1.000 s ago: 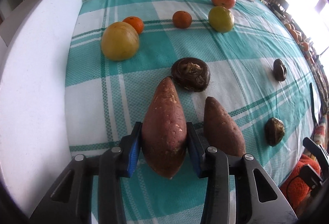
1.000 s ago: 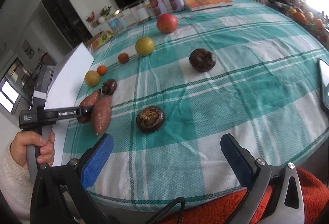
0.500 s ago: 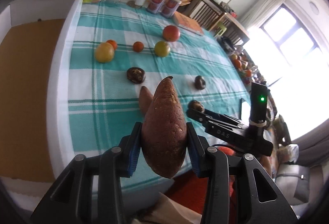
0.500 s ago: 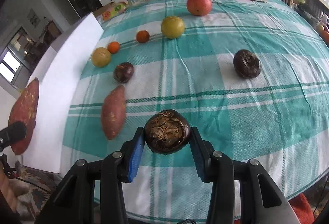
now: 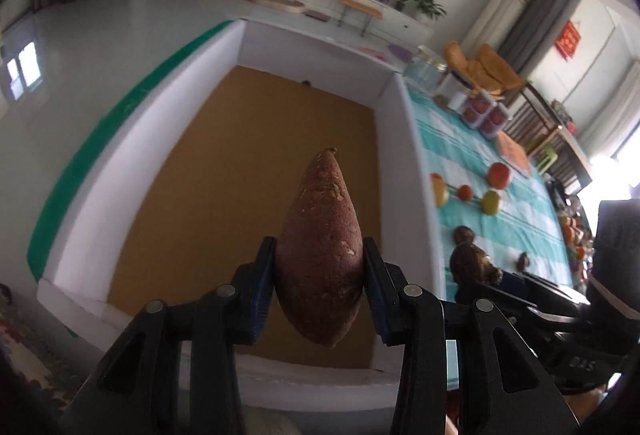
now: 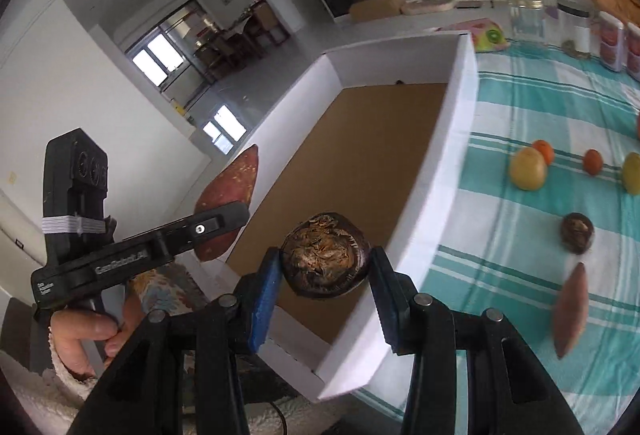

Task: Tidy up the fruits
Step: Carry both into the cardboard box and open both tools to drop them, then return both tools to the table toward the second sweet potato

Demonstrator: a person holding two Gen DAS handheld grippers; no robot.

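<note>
My left gripper [image 5: 320,293] is shut on a reddish sweet potato [image 5: 322,247] and holds it in the air over the near end of a white box [image 5: 400,139] with a brown cardboard floor. My right gripper [image 6: 325,285] is shut on a dark brown round taro [image 6: 325,261], above the box's [image 6: 444,171] near corner. The right gripper and its taro [image 5: 474,265] show at the right of the left wrist view. The left gripper [image 6: 218,221] with the sweet potato [image 6: 228,201] shows at the left of the right wrist view.
On the teal checked tablecloth [image 6: 520,235] lie a second sweet potato [image 6: 570,309], another taro [image 6: 577,233], a yellow fruit [image 6: 527,169], two small oranges [image 6: 592,161] and more fruit. Jars [image 6: 524,17] stand at the far end. The box is empty.
Both grippers have swung left from over the table to the box. The left still holds the sweet potato; the right still holds the taro, lifted off the cloth.
</note>
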